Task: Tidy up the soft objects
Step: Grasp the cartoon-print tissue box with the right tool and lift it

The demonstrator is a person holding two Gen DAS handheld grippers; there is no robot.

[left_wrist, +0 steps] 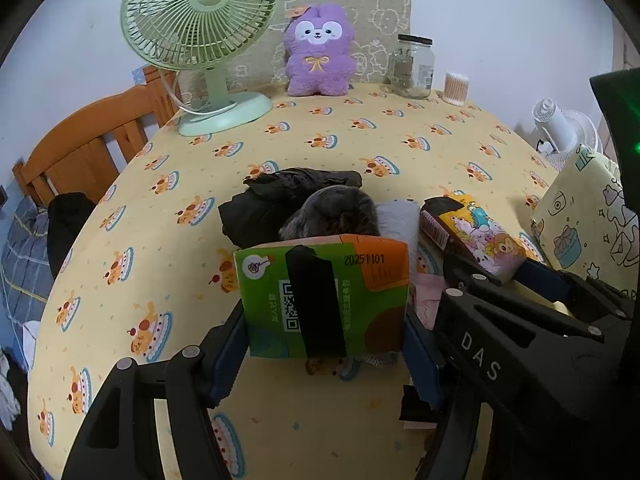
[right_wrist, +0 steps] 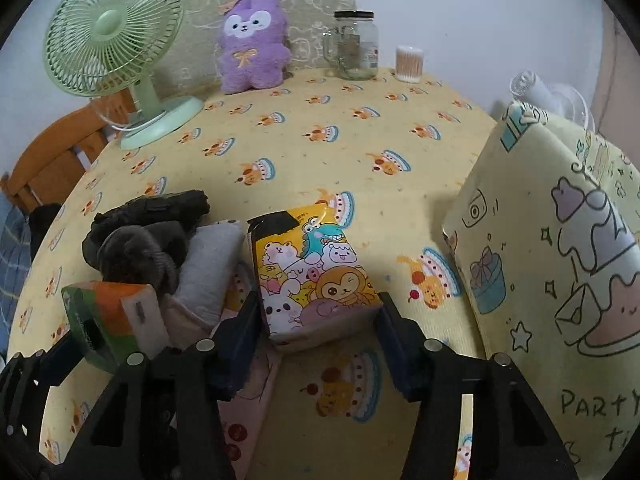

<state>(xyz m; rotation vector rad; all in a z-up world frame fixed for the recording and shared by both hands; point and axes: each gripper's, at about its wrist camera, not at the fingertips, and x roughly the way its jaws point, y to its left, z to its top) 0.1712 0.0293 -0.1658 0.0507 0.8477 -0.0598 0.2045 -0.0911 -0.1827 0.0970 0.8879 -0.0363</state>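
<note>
A green and orange tissue pack point(left_wrist: 324, 296) stands upright between the fingers of my left gripper point(left_wrist: 322, 320), whose pads press its two sides. The same pack point(right_wrist: 108, 312) shows at the lower left of the right wrist view. My right gripper point(right_wrist: 318, 312) is shut on a yellow tissue pack point(right_wrist: 316, 268) printed with cartoon animals; this pack point(left_wrist: 472, 236) is also in the left wrist view, just right of the green one. Behind both packs lies a pile of soft things: a black garment point(left_wrist: 280, 196), a grey furry item point(left_wrist: 336, 212) and a light grey cushion point(right_wrist: 208, 268).
On the yellow printed tablecloth point(left_wrist: 280, 148), a green desk fan point(left_wrist: 200, 32), a purple plush toy point(left_wrist: 318, 52), a glass jar point(left_wrist: 412, 66) and a tub of cotton swabs point(left_wrist: 455, 88) stand at the back. A printed pillow point(right_wrist: 560, 260) leans at the right. A wooden chair point(left_wrist: 88, 144) is at the left.
</note>
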